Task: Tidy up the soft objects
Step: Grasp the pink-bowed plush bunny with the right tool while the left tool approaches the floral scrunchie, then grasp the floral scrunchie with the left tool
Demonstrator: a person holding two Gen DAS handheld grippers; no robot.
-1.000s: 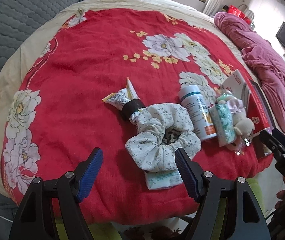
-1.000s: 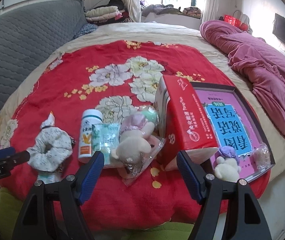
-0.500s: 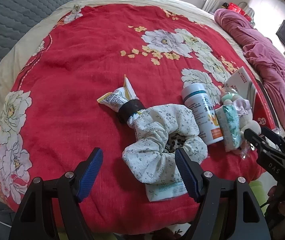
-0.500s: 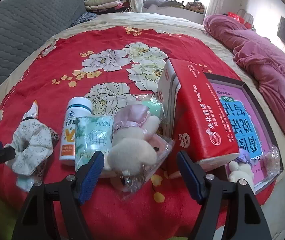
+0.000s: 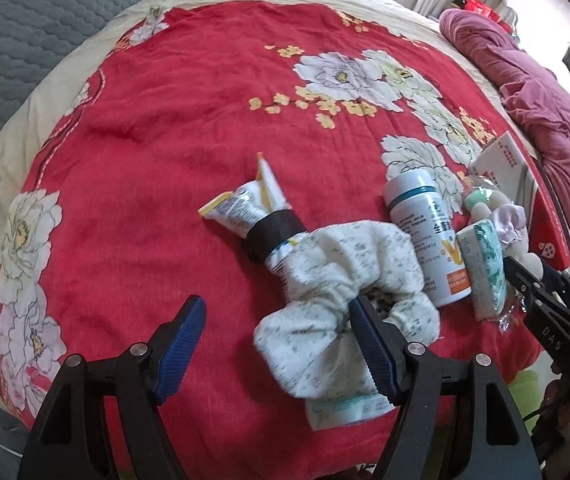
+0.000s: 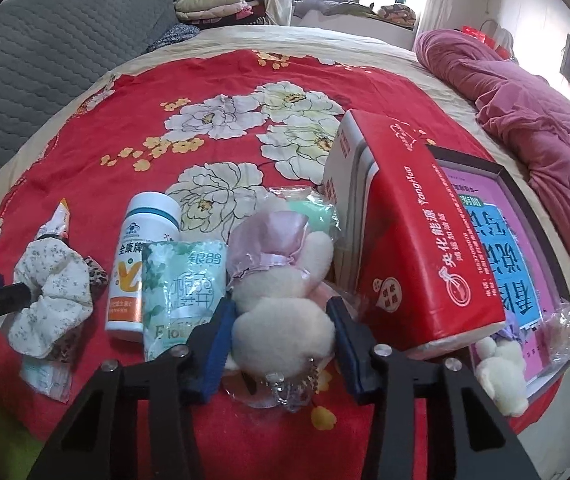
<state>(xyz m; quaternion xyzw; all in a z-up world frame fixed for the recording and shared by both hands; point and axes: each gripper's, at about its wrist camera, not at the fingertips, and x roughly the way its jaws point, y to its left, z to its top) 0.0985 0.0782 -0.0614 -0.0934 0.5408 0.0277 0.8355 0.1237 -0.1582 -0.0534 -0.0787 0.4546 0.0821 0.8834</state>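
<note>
A: Left wrist view?
B: The left gripper (image 5: 279,344) is spread wide over the white floral fabric scrunchie (image 5: 345,300) on the red flowered blanket (image 5: 165,140).
A: Right wrist view?
B: The right gripper (image 6: 281,344) straddles the cream plush toy in plastic wrap (image 6: 285,320); pinching or not, I cannot tell.

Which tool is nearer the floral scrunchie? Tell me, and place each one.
Left. The left tool has one finger poked into the floral scrunchie, jaws open. The right tool sits further right, straddling the plush toy, beyond the bottle and tissue pack.
</note>
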